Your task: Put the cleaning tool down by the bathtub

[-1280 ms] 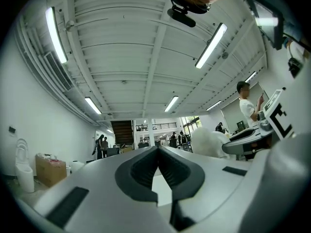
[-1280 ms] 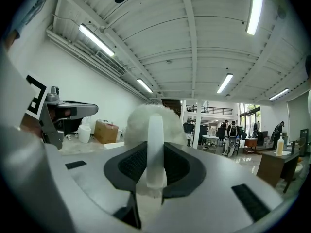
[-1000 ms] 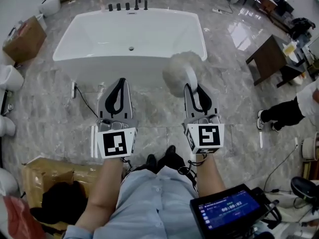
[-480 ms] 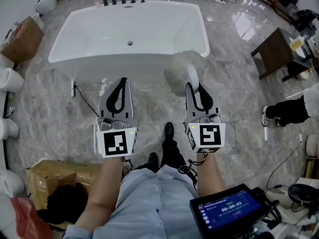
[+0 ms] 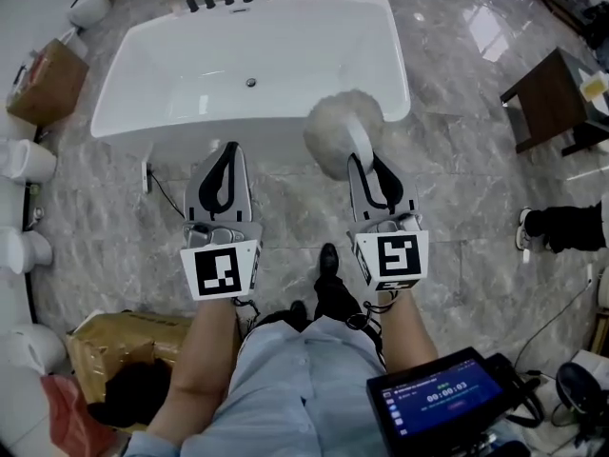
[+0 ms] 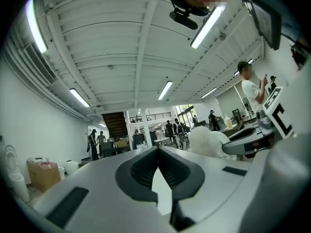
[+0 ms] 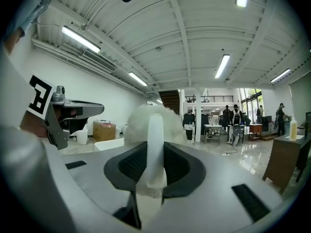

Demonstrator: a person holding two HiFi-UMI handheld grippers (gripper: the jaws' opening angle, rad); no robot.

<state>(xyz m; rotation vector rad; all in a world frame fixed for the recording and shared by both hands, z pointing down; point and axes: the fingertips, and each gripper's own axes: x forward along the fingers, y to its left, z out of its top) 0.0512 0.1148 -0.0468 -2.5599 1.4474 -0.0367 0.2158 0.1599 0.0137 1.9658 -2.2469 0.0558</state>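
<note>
Head view: my right gripper (image 5: 362, 163) is clamped on the cleaning tool (image 5: 337, 133) handle, fluffy head at 12 o'clock over the bathtub (image 5: 190, 74) near rim. Left gripper (image 5: 226, 152) at 9 o'clock is closed on nothing.

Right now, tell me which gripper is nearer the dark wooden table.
Right. The right gripper, holding the cleaning tool, is the one toward the dark wooden table; the left gripper lies beyond it, farther from the table.

Marble floor (image 5: 466, 193) bears a white bathtub (image 5: 285, 50); cardboard box (image 5: 43, 89) left; dark table (image 5: 552, 93) right.
</note>
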